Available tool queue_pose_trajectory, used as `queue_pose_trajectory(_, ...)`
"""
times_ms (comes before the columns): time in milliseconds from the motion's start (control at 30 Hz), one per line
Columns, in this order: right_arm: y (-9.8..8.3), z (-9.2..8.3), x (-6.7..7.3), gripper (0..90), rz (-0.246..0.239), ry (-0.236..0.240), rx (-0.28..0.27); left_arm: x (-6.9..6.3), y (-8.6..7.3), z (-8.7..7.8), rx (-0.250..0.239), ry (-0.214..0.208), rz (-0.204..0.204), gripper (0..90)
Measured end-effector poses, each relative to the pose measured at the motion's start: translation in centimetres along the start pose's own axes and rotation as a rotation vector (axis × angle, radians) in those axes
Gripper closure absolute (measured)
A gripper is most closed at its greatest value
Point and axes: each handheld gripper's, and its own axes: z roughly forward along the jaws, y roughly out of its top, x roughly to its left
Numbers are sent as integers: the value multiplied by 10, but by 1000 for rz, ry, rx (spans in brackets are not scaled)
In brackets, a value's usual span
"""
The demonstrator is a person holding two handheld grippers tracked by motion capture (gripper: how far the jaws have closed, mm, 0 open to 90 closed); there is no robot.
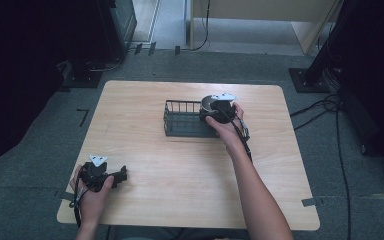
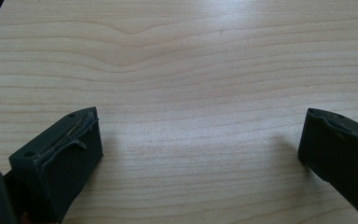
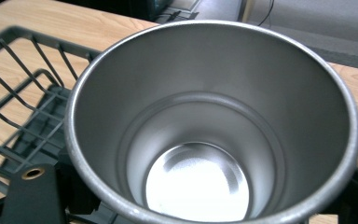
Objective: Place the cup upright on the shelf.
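Two tools are at work. Nearest, the left tool [image 1: 121, 176] rests wide open and empty on the pale wooden worktop [image 1: 180, 170]. Farther off, the right tool [image 1: 215, 111] grips a shiny steel cup [image 3: 214, 121] at the dark wire basket [image 1: 180, 122] — probably setting it inside, so next comes letting go.

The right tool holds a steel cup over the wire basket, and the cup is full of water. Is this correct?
Not quite: the cup is empty; the right gripper view shows its bare, dry bottom. The rest stands: the right tool holds it over the basket.

One cup [image 3: 214, 126]; one basket [image 1: 177, 125]
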Motion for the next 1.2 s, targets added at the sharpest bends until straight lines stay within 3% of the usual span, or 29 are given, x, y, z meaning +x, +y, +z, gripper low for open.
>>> queue_pose_trajectory(233,1,0,0,171,4,9,14,0,0,0,0,0,0,0)
queue_pose_trajectory(667,2,-8,-6,49,12,39,18,0,0,0,0,0,0,0)
queue_pose_trajectory(733,3,-12,-7,0,9,41,13,0,0,0,0,0,0,0)
queue_pose_trajectory(1200,12,-45,-7,0,-18,55,-36,0,0,0,0,0,0,0)
